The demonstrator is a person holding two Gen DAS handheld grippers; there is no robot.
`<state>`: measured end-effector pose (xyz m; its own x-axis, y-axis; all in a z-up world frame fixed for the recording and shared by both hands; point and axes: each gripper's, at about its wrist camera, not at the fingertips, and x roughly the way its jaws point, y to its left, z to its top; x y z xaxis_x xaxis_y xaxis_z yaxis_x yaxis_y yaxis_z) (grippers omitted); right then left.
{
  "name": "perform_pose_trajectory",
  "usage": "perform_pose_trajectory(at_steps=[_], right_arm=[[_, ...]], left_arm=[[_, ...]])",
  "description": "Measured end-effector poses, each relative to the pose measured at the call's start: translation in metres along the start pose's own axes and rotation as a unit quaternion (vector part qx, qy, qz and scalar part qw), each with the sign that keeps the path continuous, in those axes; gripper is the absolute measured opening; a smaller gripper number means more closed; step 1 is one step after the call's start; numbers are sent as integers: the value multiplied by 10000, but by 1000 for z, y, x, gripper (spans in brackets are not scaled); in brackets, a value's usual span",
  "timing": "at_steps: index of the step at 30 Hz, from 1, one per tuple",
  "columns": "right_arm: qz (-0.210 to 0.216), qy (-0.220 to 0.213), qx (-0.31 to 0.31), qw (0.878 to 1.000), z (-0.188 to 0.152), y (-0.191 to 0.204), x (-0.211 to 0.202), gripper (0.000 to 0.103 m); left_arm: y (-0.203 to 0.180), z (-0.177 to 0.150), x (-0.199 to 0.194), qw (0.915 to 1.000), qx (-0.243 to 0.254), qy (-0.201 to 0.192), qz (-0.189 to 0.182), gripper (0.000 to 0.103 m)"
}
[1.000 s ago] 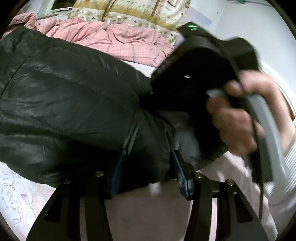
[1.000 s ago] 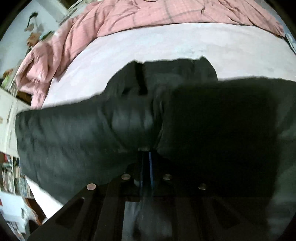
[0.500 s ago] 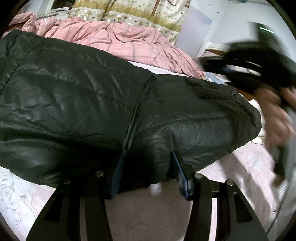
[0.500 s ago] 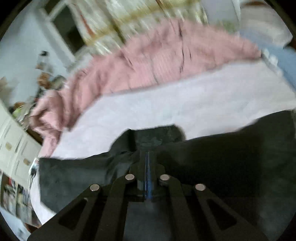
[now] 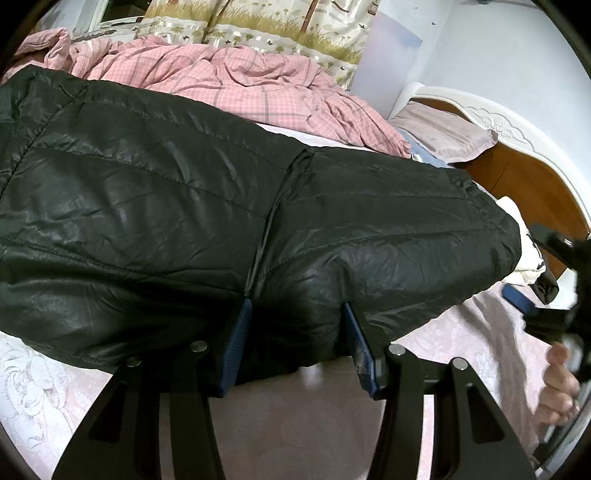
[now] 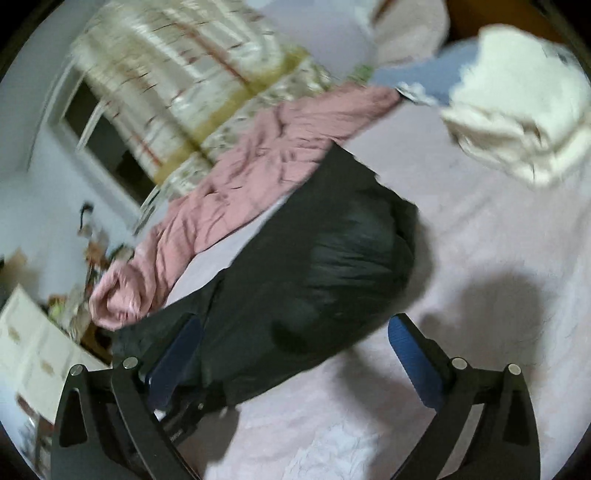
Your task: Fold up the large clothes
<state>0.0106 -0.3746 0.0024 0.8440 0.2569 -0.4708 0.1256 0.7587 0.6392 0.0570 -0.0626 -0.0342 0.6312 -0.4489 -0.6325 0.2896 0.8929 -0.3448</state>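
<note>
Bedroom: bed (image 5: 314, 435) with pale pink sheet, pink checked quilt (image 5: 236, 74) bunched at far side, patterned curtain (image 5: 266, 18) behind.

Left wrist view
- jacket (image 5: 166, 206): black, puffy, laid across the bed, spans most of frame, centre seam runs down toward the jaws.
- left gripper (image 5: 295, 339): jaws clamped on the jacket's near edge, fabric bulging between the blue pads, partly spread by its bulk.
- headboard (image 5: 517, 147): white and wood, far right, pillow (image 5: 443, 133) just in front.
- right gripper (image 5: 554, 288): blurred at right edge, off the jacket; a hand (image 5: 557, 387) on it.
- white cloth (image 5: 528, 258): small heap just past the jacket's right end.

Right wrist view (blurred, tilted)
- right gripper (image 6: 295, 354): jaws opening, wide apart, nothing pinched; the jacket (image 6: 314, 280) end lies in line between them, pads not pressing it.
- left gripper (image 6: 188, 413): black frame partly visible at the jacket's near edge, low left.
- quilt (image 6: 236, 199): beyond the jacket, along far bed edge.
- white cloth (image 6: 517, 110): upper right, apart from the jacket.
- sheet (image 6: 480, 258): bare to the right of the jacket, shadow on it.
- window (image 6: 96, 129): dark, left of the curtain (image 6: 184, 85).
</note>
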Motion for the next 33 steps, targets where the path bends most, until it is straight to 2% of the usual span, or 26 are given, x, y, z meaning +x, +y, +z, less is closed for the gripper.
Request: perform_pose_trajectory(at_steps=[2,5,7,8,9,10,11,13,14,15,16,17,18,20,21,22,23,25,27,28,30,31,32,33], right_arm=[[123,43,269,9996,5,-8,16,102],[305,365,1011,9937,11,-26,50,102],[243,302,1316,9905,8,-35,64,100],[111,134,1219,9924,8,-34,65,82],[-47,108,1001,9949,9,-30,67,69],[-83,192,816,9964,10,-28,69,47],[-41,279,629,9976,12,-26,69,35],[-10,264,336,9991,20,-25,58,28],[-46,240,247,9994,24,-25,52,27],[-153,216,169,9995,26,-26,47,26],[-294,184,51,9994,29,-25,42,26],[-436,116,-83,9989,31,-26,37,26],[-497,93,-115,9987,33,-27,32,26],[-634,203,-237,9975,42,-31,24,26],[-657,241,-333,9970,46,-32,19,26],[-693,237,-405,9965,48,-33,14,26],[-767,210,-479,9957,51,-32,12,26],[-900,156,-566,9942,55,-31,12,26],[-908,148,-552,9942,56,-33,12,26],[-922,144,-565,9940,56,-32,12,26],[-901,131,-551,9943,55,-35,12,26],[-883,122,-533,9946,55,-36,11,26],[-863,112,-520,9948,55,-37,11,26],[-853,106,-531,9949,54,-37,8,26]], left_arm=[[0,0,0,10000,3,0,5,51],[0,0,0,10000,2,-1,6,51],[-1,-2,-1,10000,4,-6,-3,51],[-2,-1,-2,10000,13,6,-11,52],[-4,0,-3,10000,64,54,25,56],[-9,2,-6,9997,168,114,98,58],[-14,3,-13,9993,312,106,191,62],[-21,3,-38,9977,614,-183,206,66],[-24,5,-54,9957,806,-410,222,72],[-23,9,-70,9931,926,-644,330,84],[-19,14,-83,9917,899,-811,440,90],[-8,22,-97,9919,696,-954,476,99],[5,29,-106,9928,421,-1021,459,103],[42,43,-118,9919,-256,-1049,666,103],[60,46,-117,9894,-522,-977,939,103],[80,50,-110,9845,-777,-752,1379,102],[99,50,-102,9805,-971,-532,1621,102],[135,45,-86,9771,-1451,-257,1534,102],[162,37,-70,9753,-2048,-6,832,102],[169,34,-62,9746,-2158,104,590,102],[165,37,-55,9834,-1696,90,634,103],[160,39,-53,9862,-1495,122,708,102],[156,39,-52,9876,-1415,123,671,85],[152,39,-53,9899,-1353,108,404,51]])
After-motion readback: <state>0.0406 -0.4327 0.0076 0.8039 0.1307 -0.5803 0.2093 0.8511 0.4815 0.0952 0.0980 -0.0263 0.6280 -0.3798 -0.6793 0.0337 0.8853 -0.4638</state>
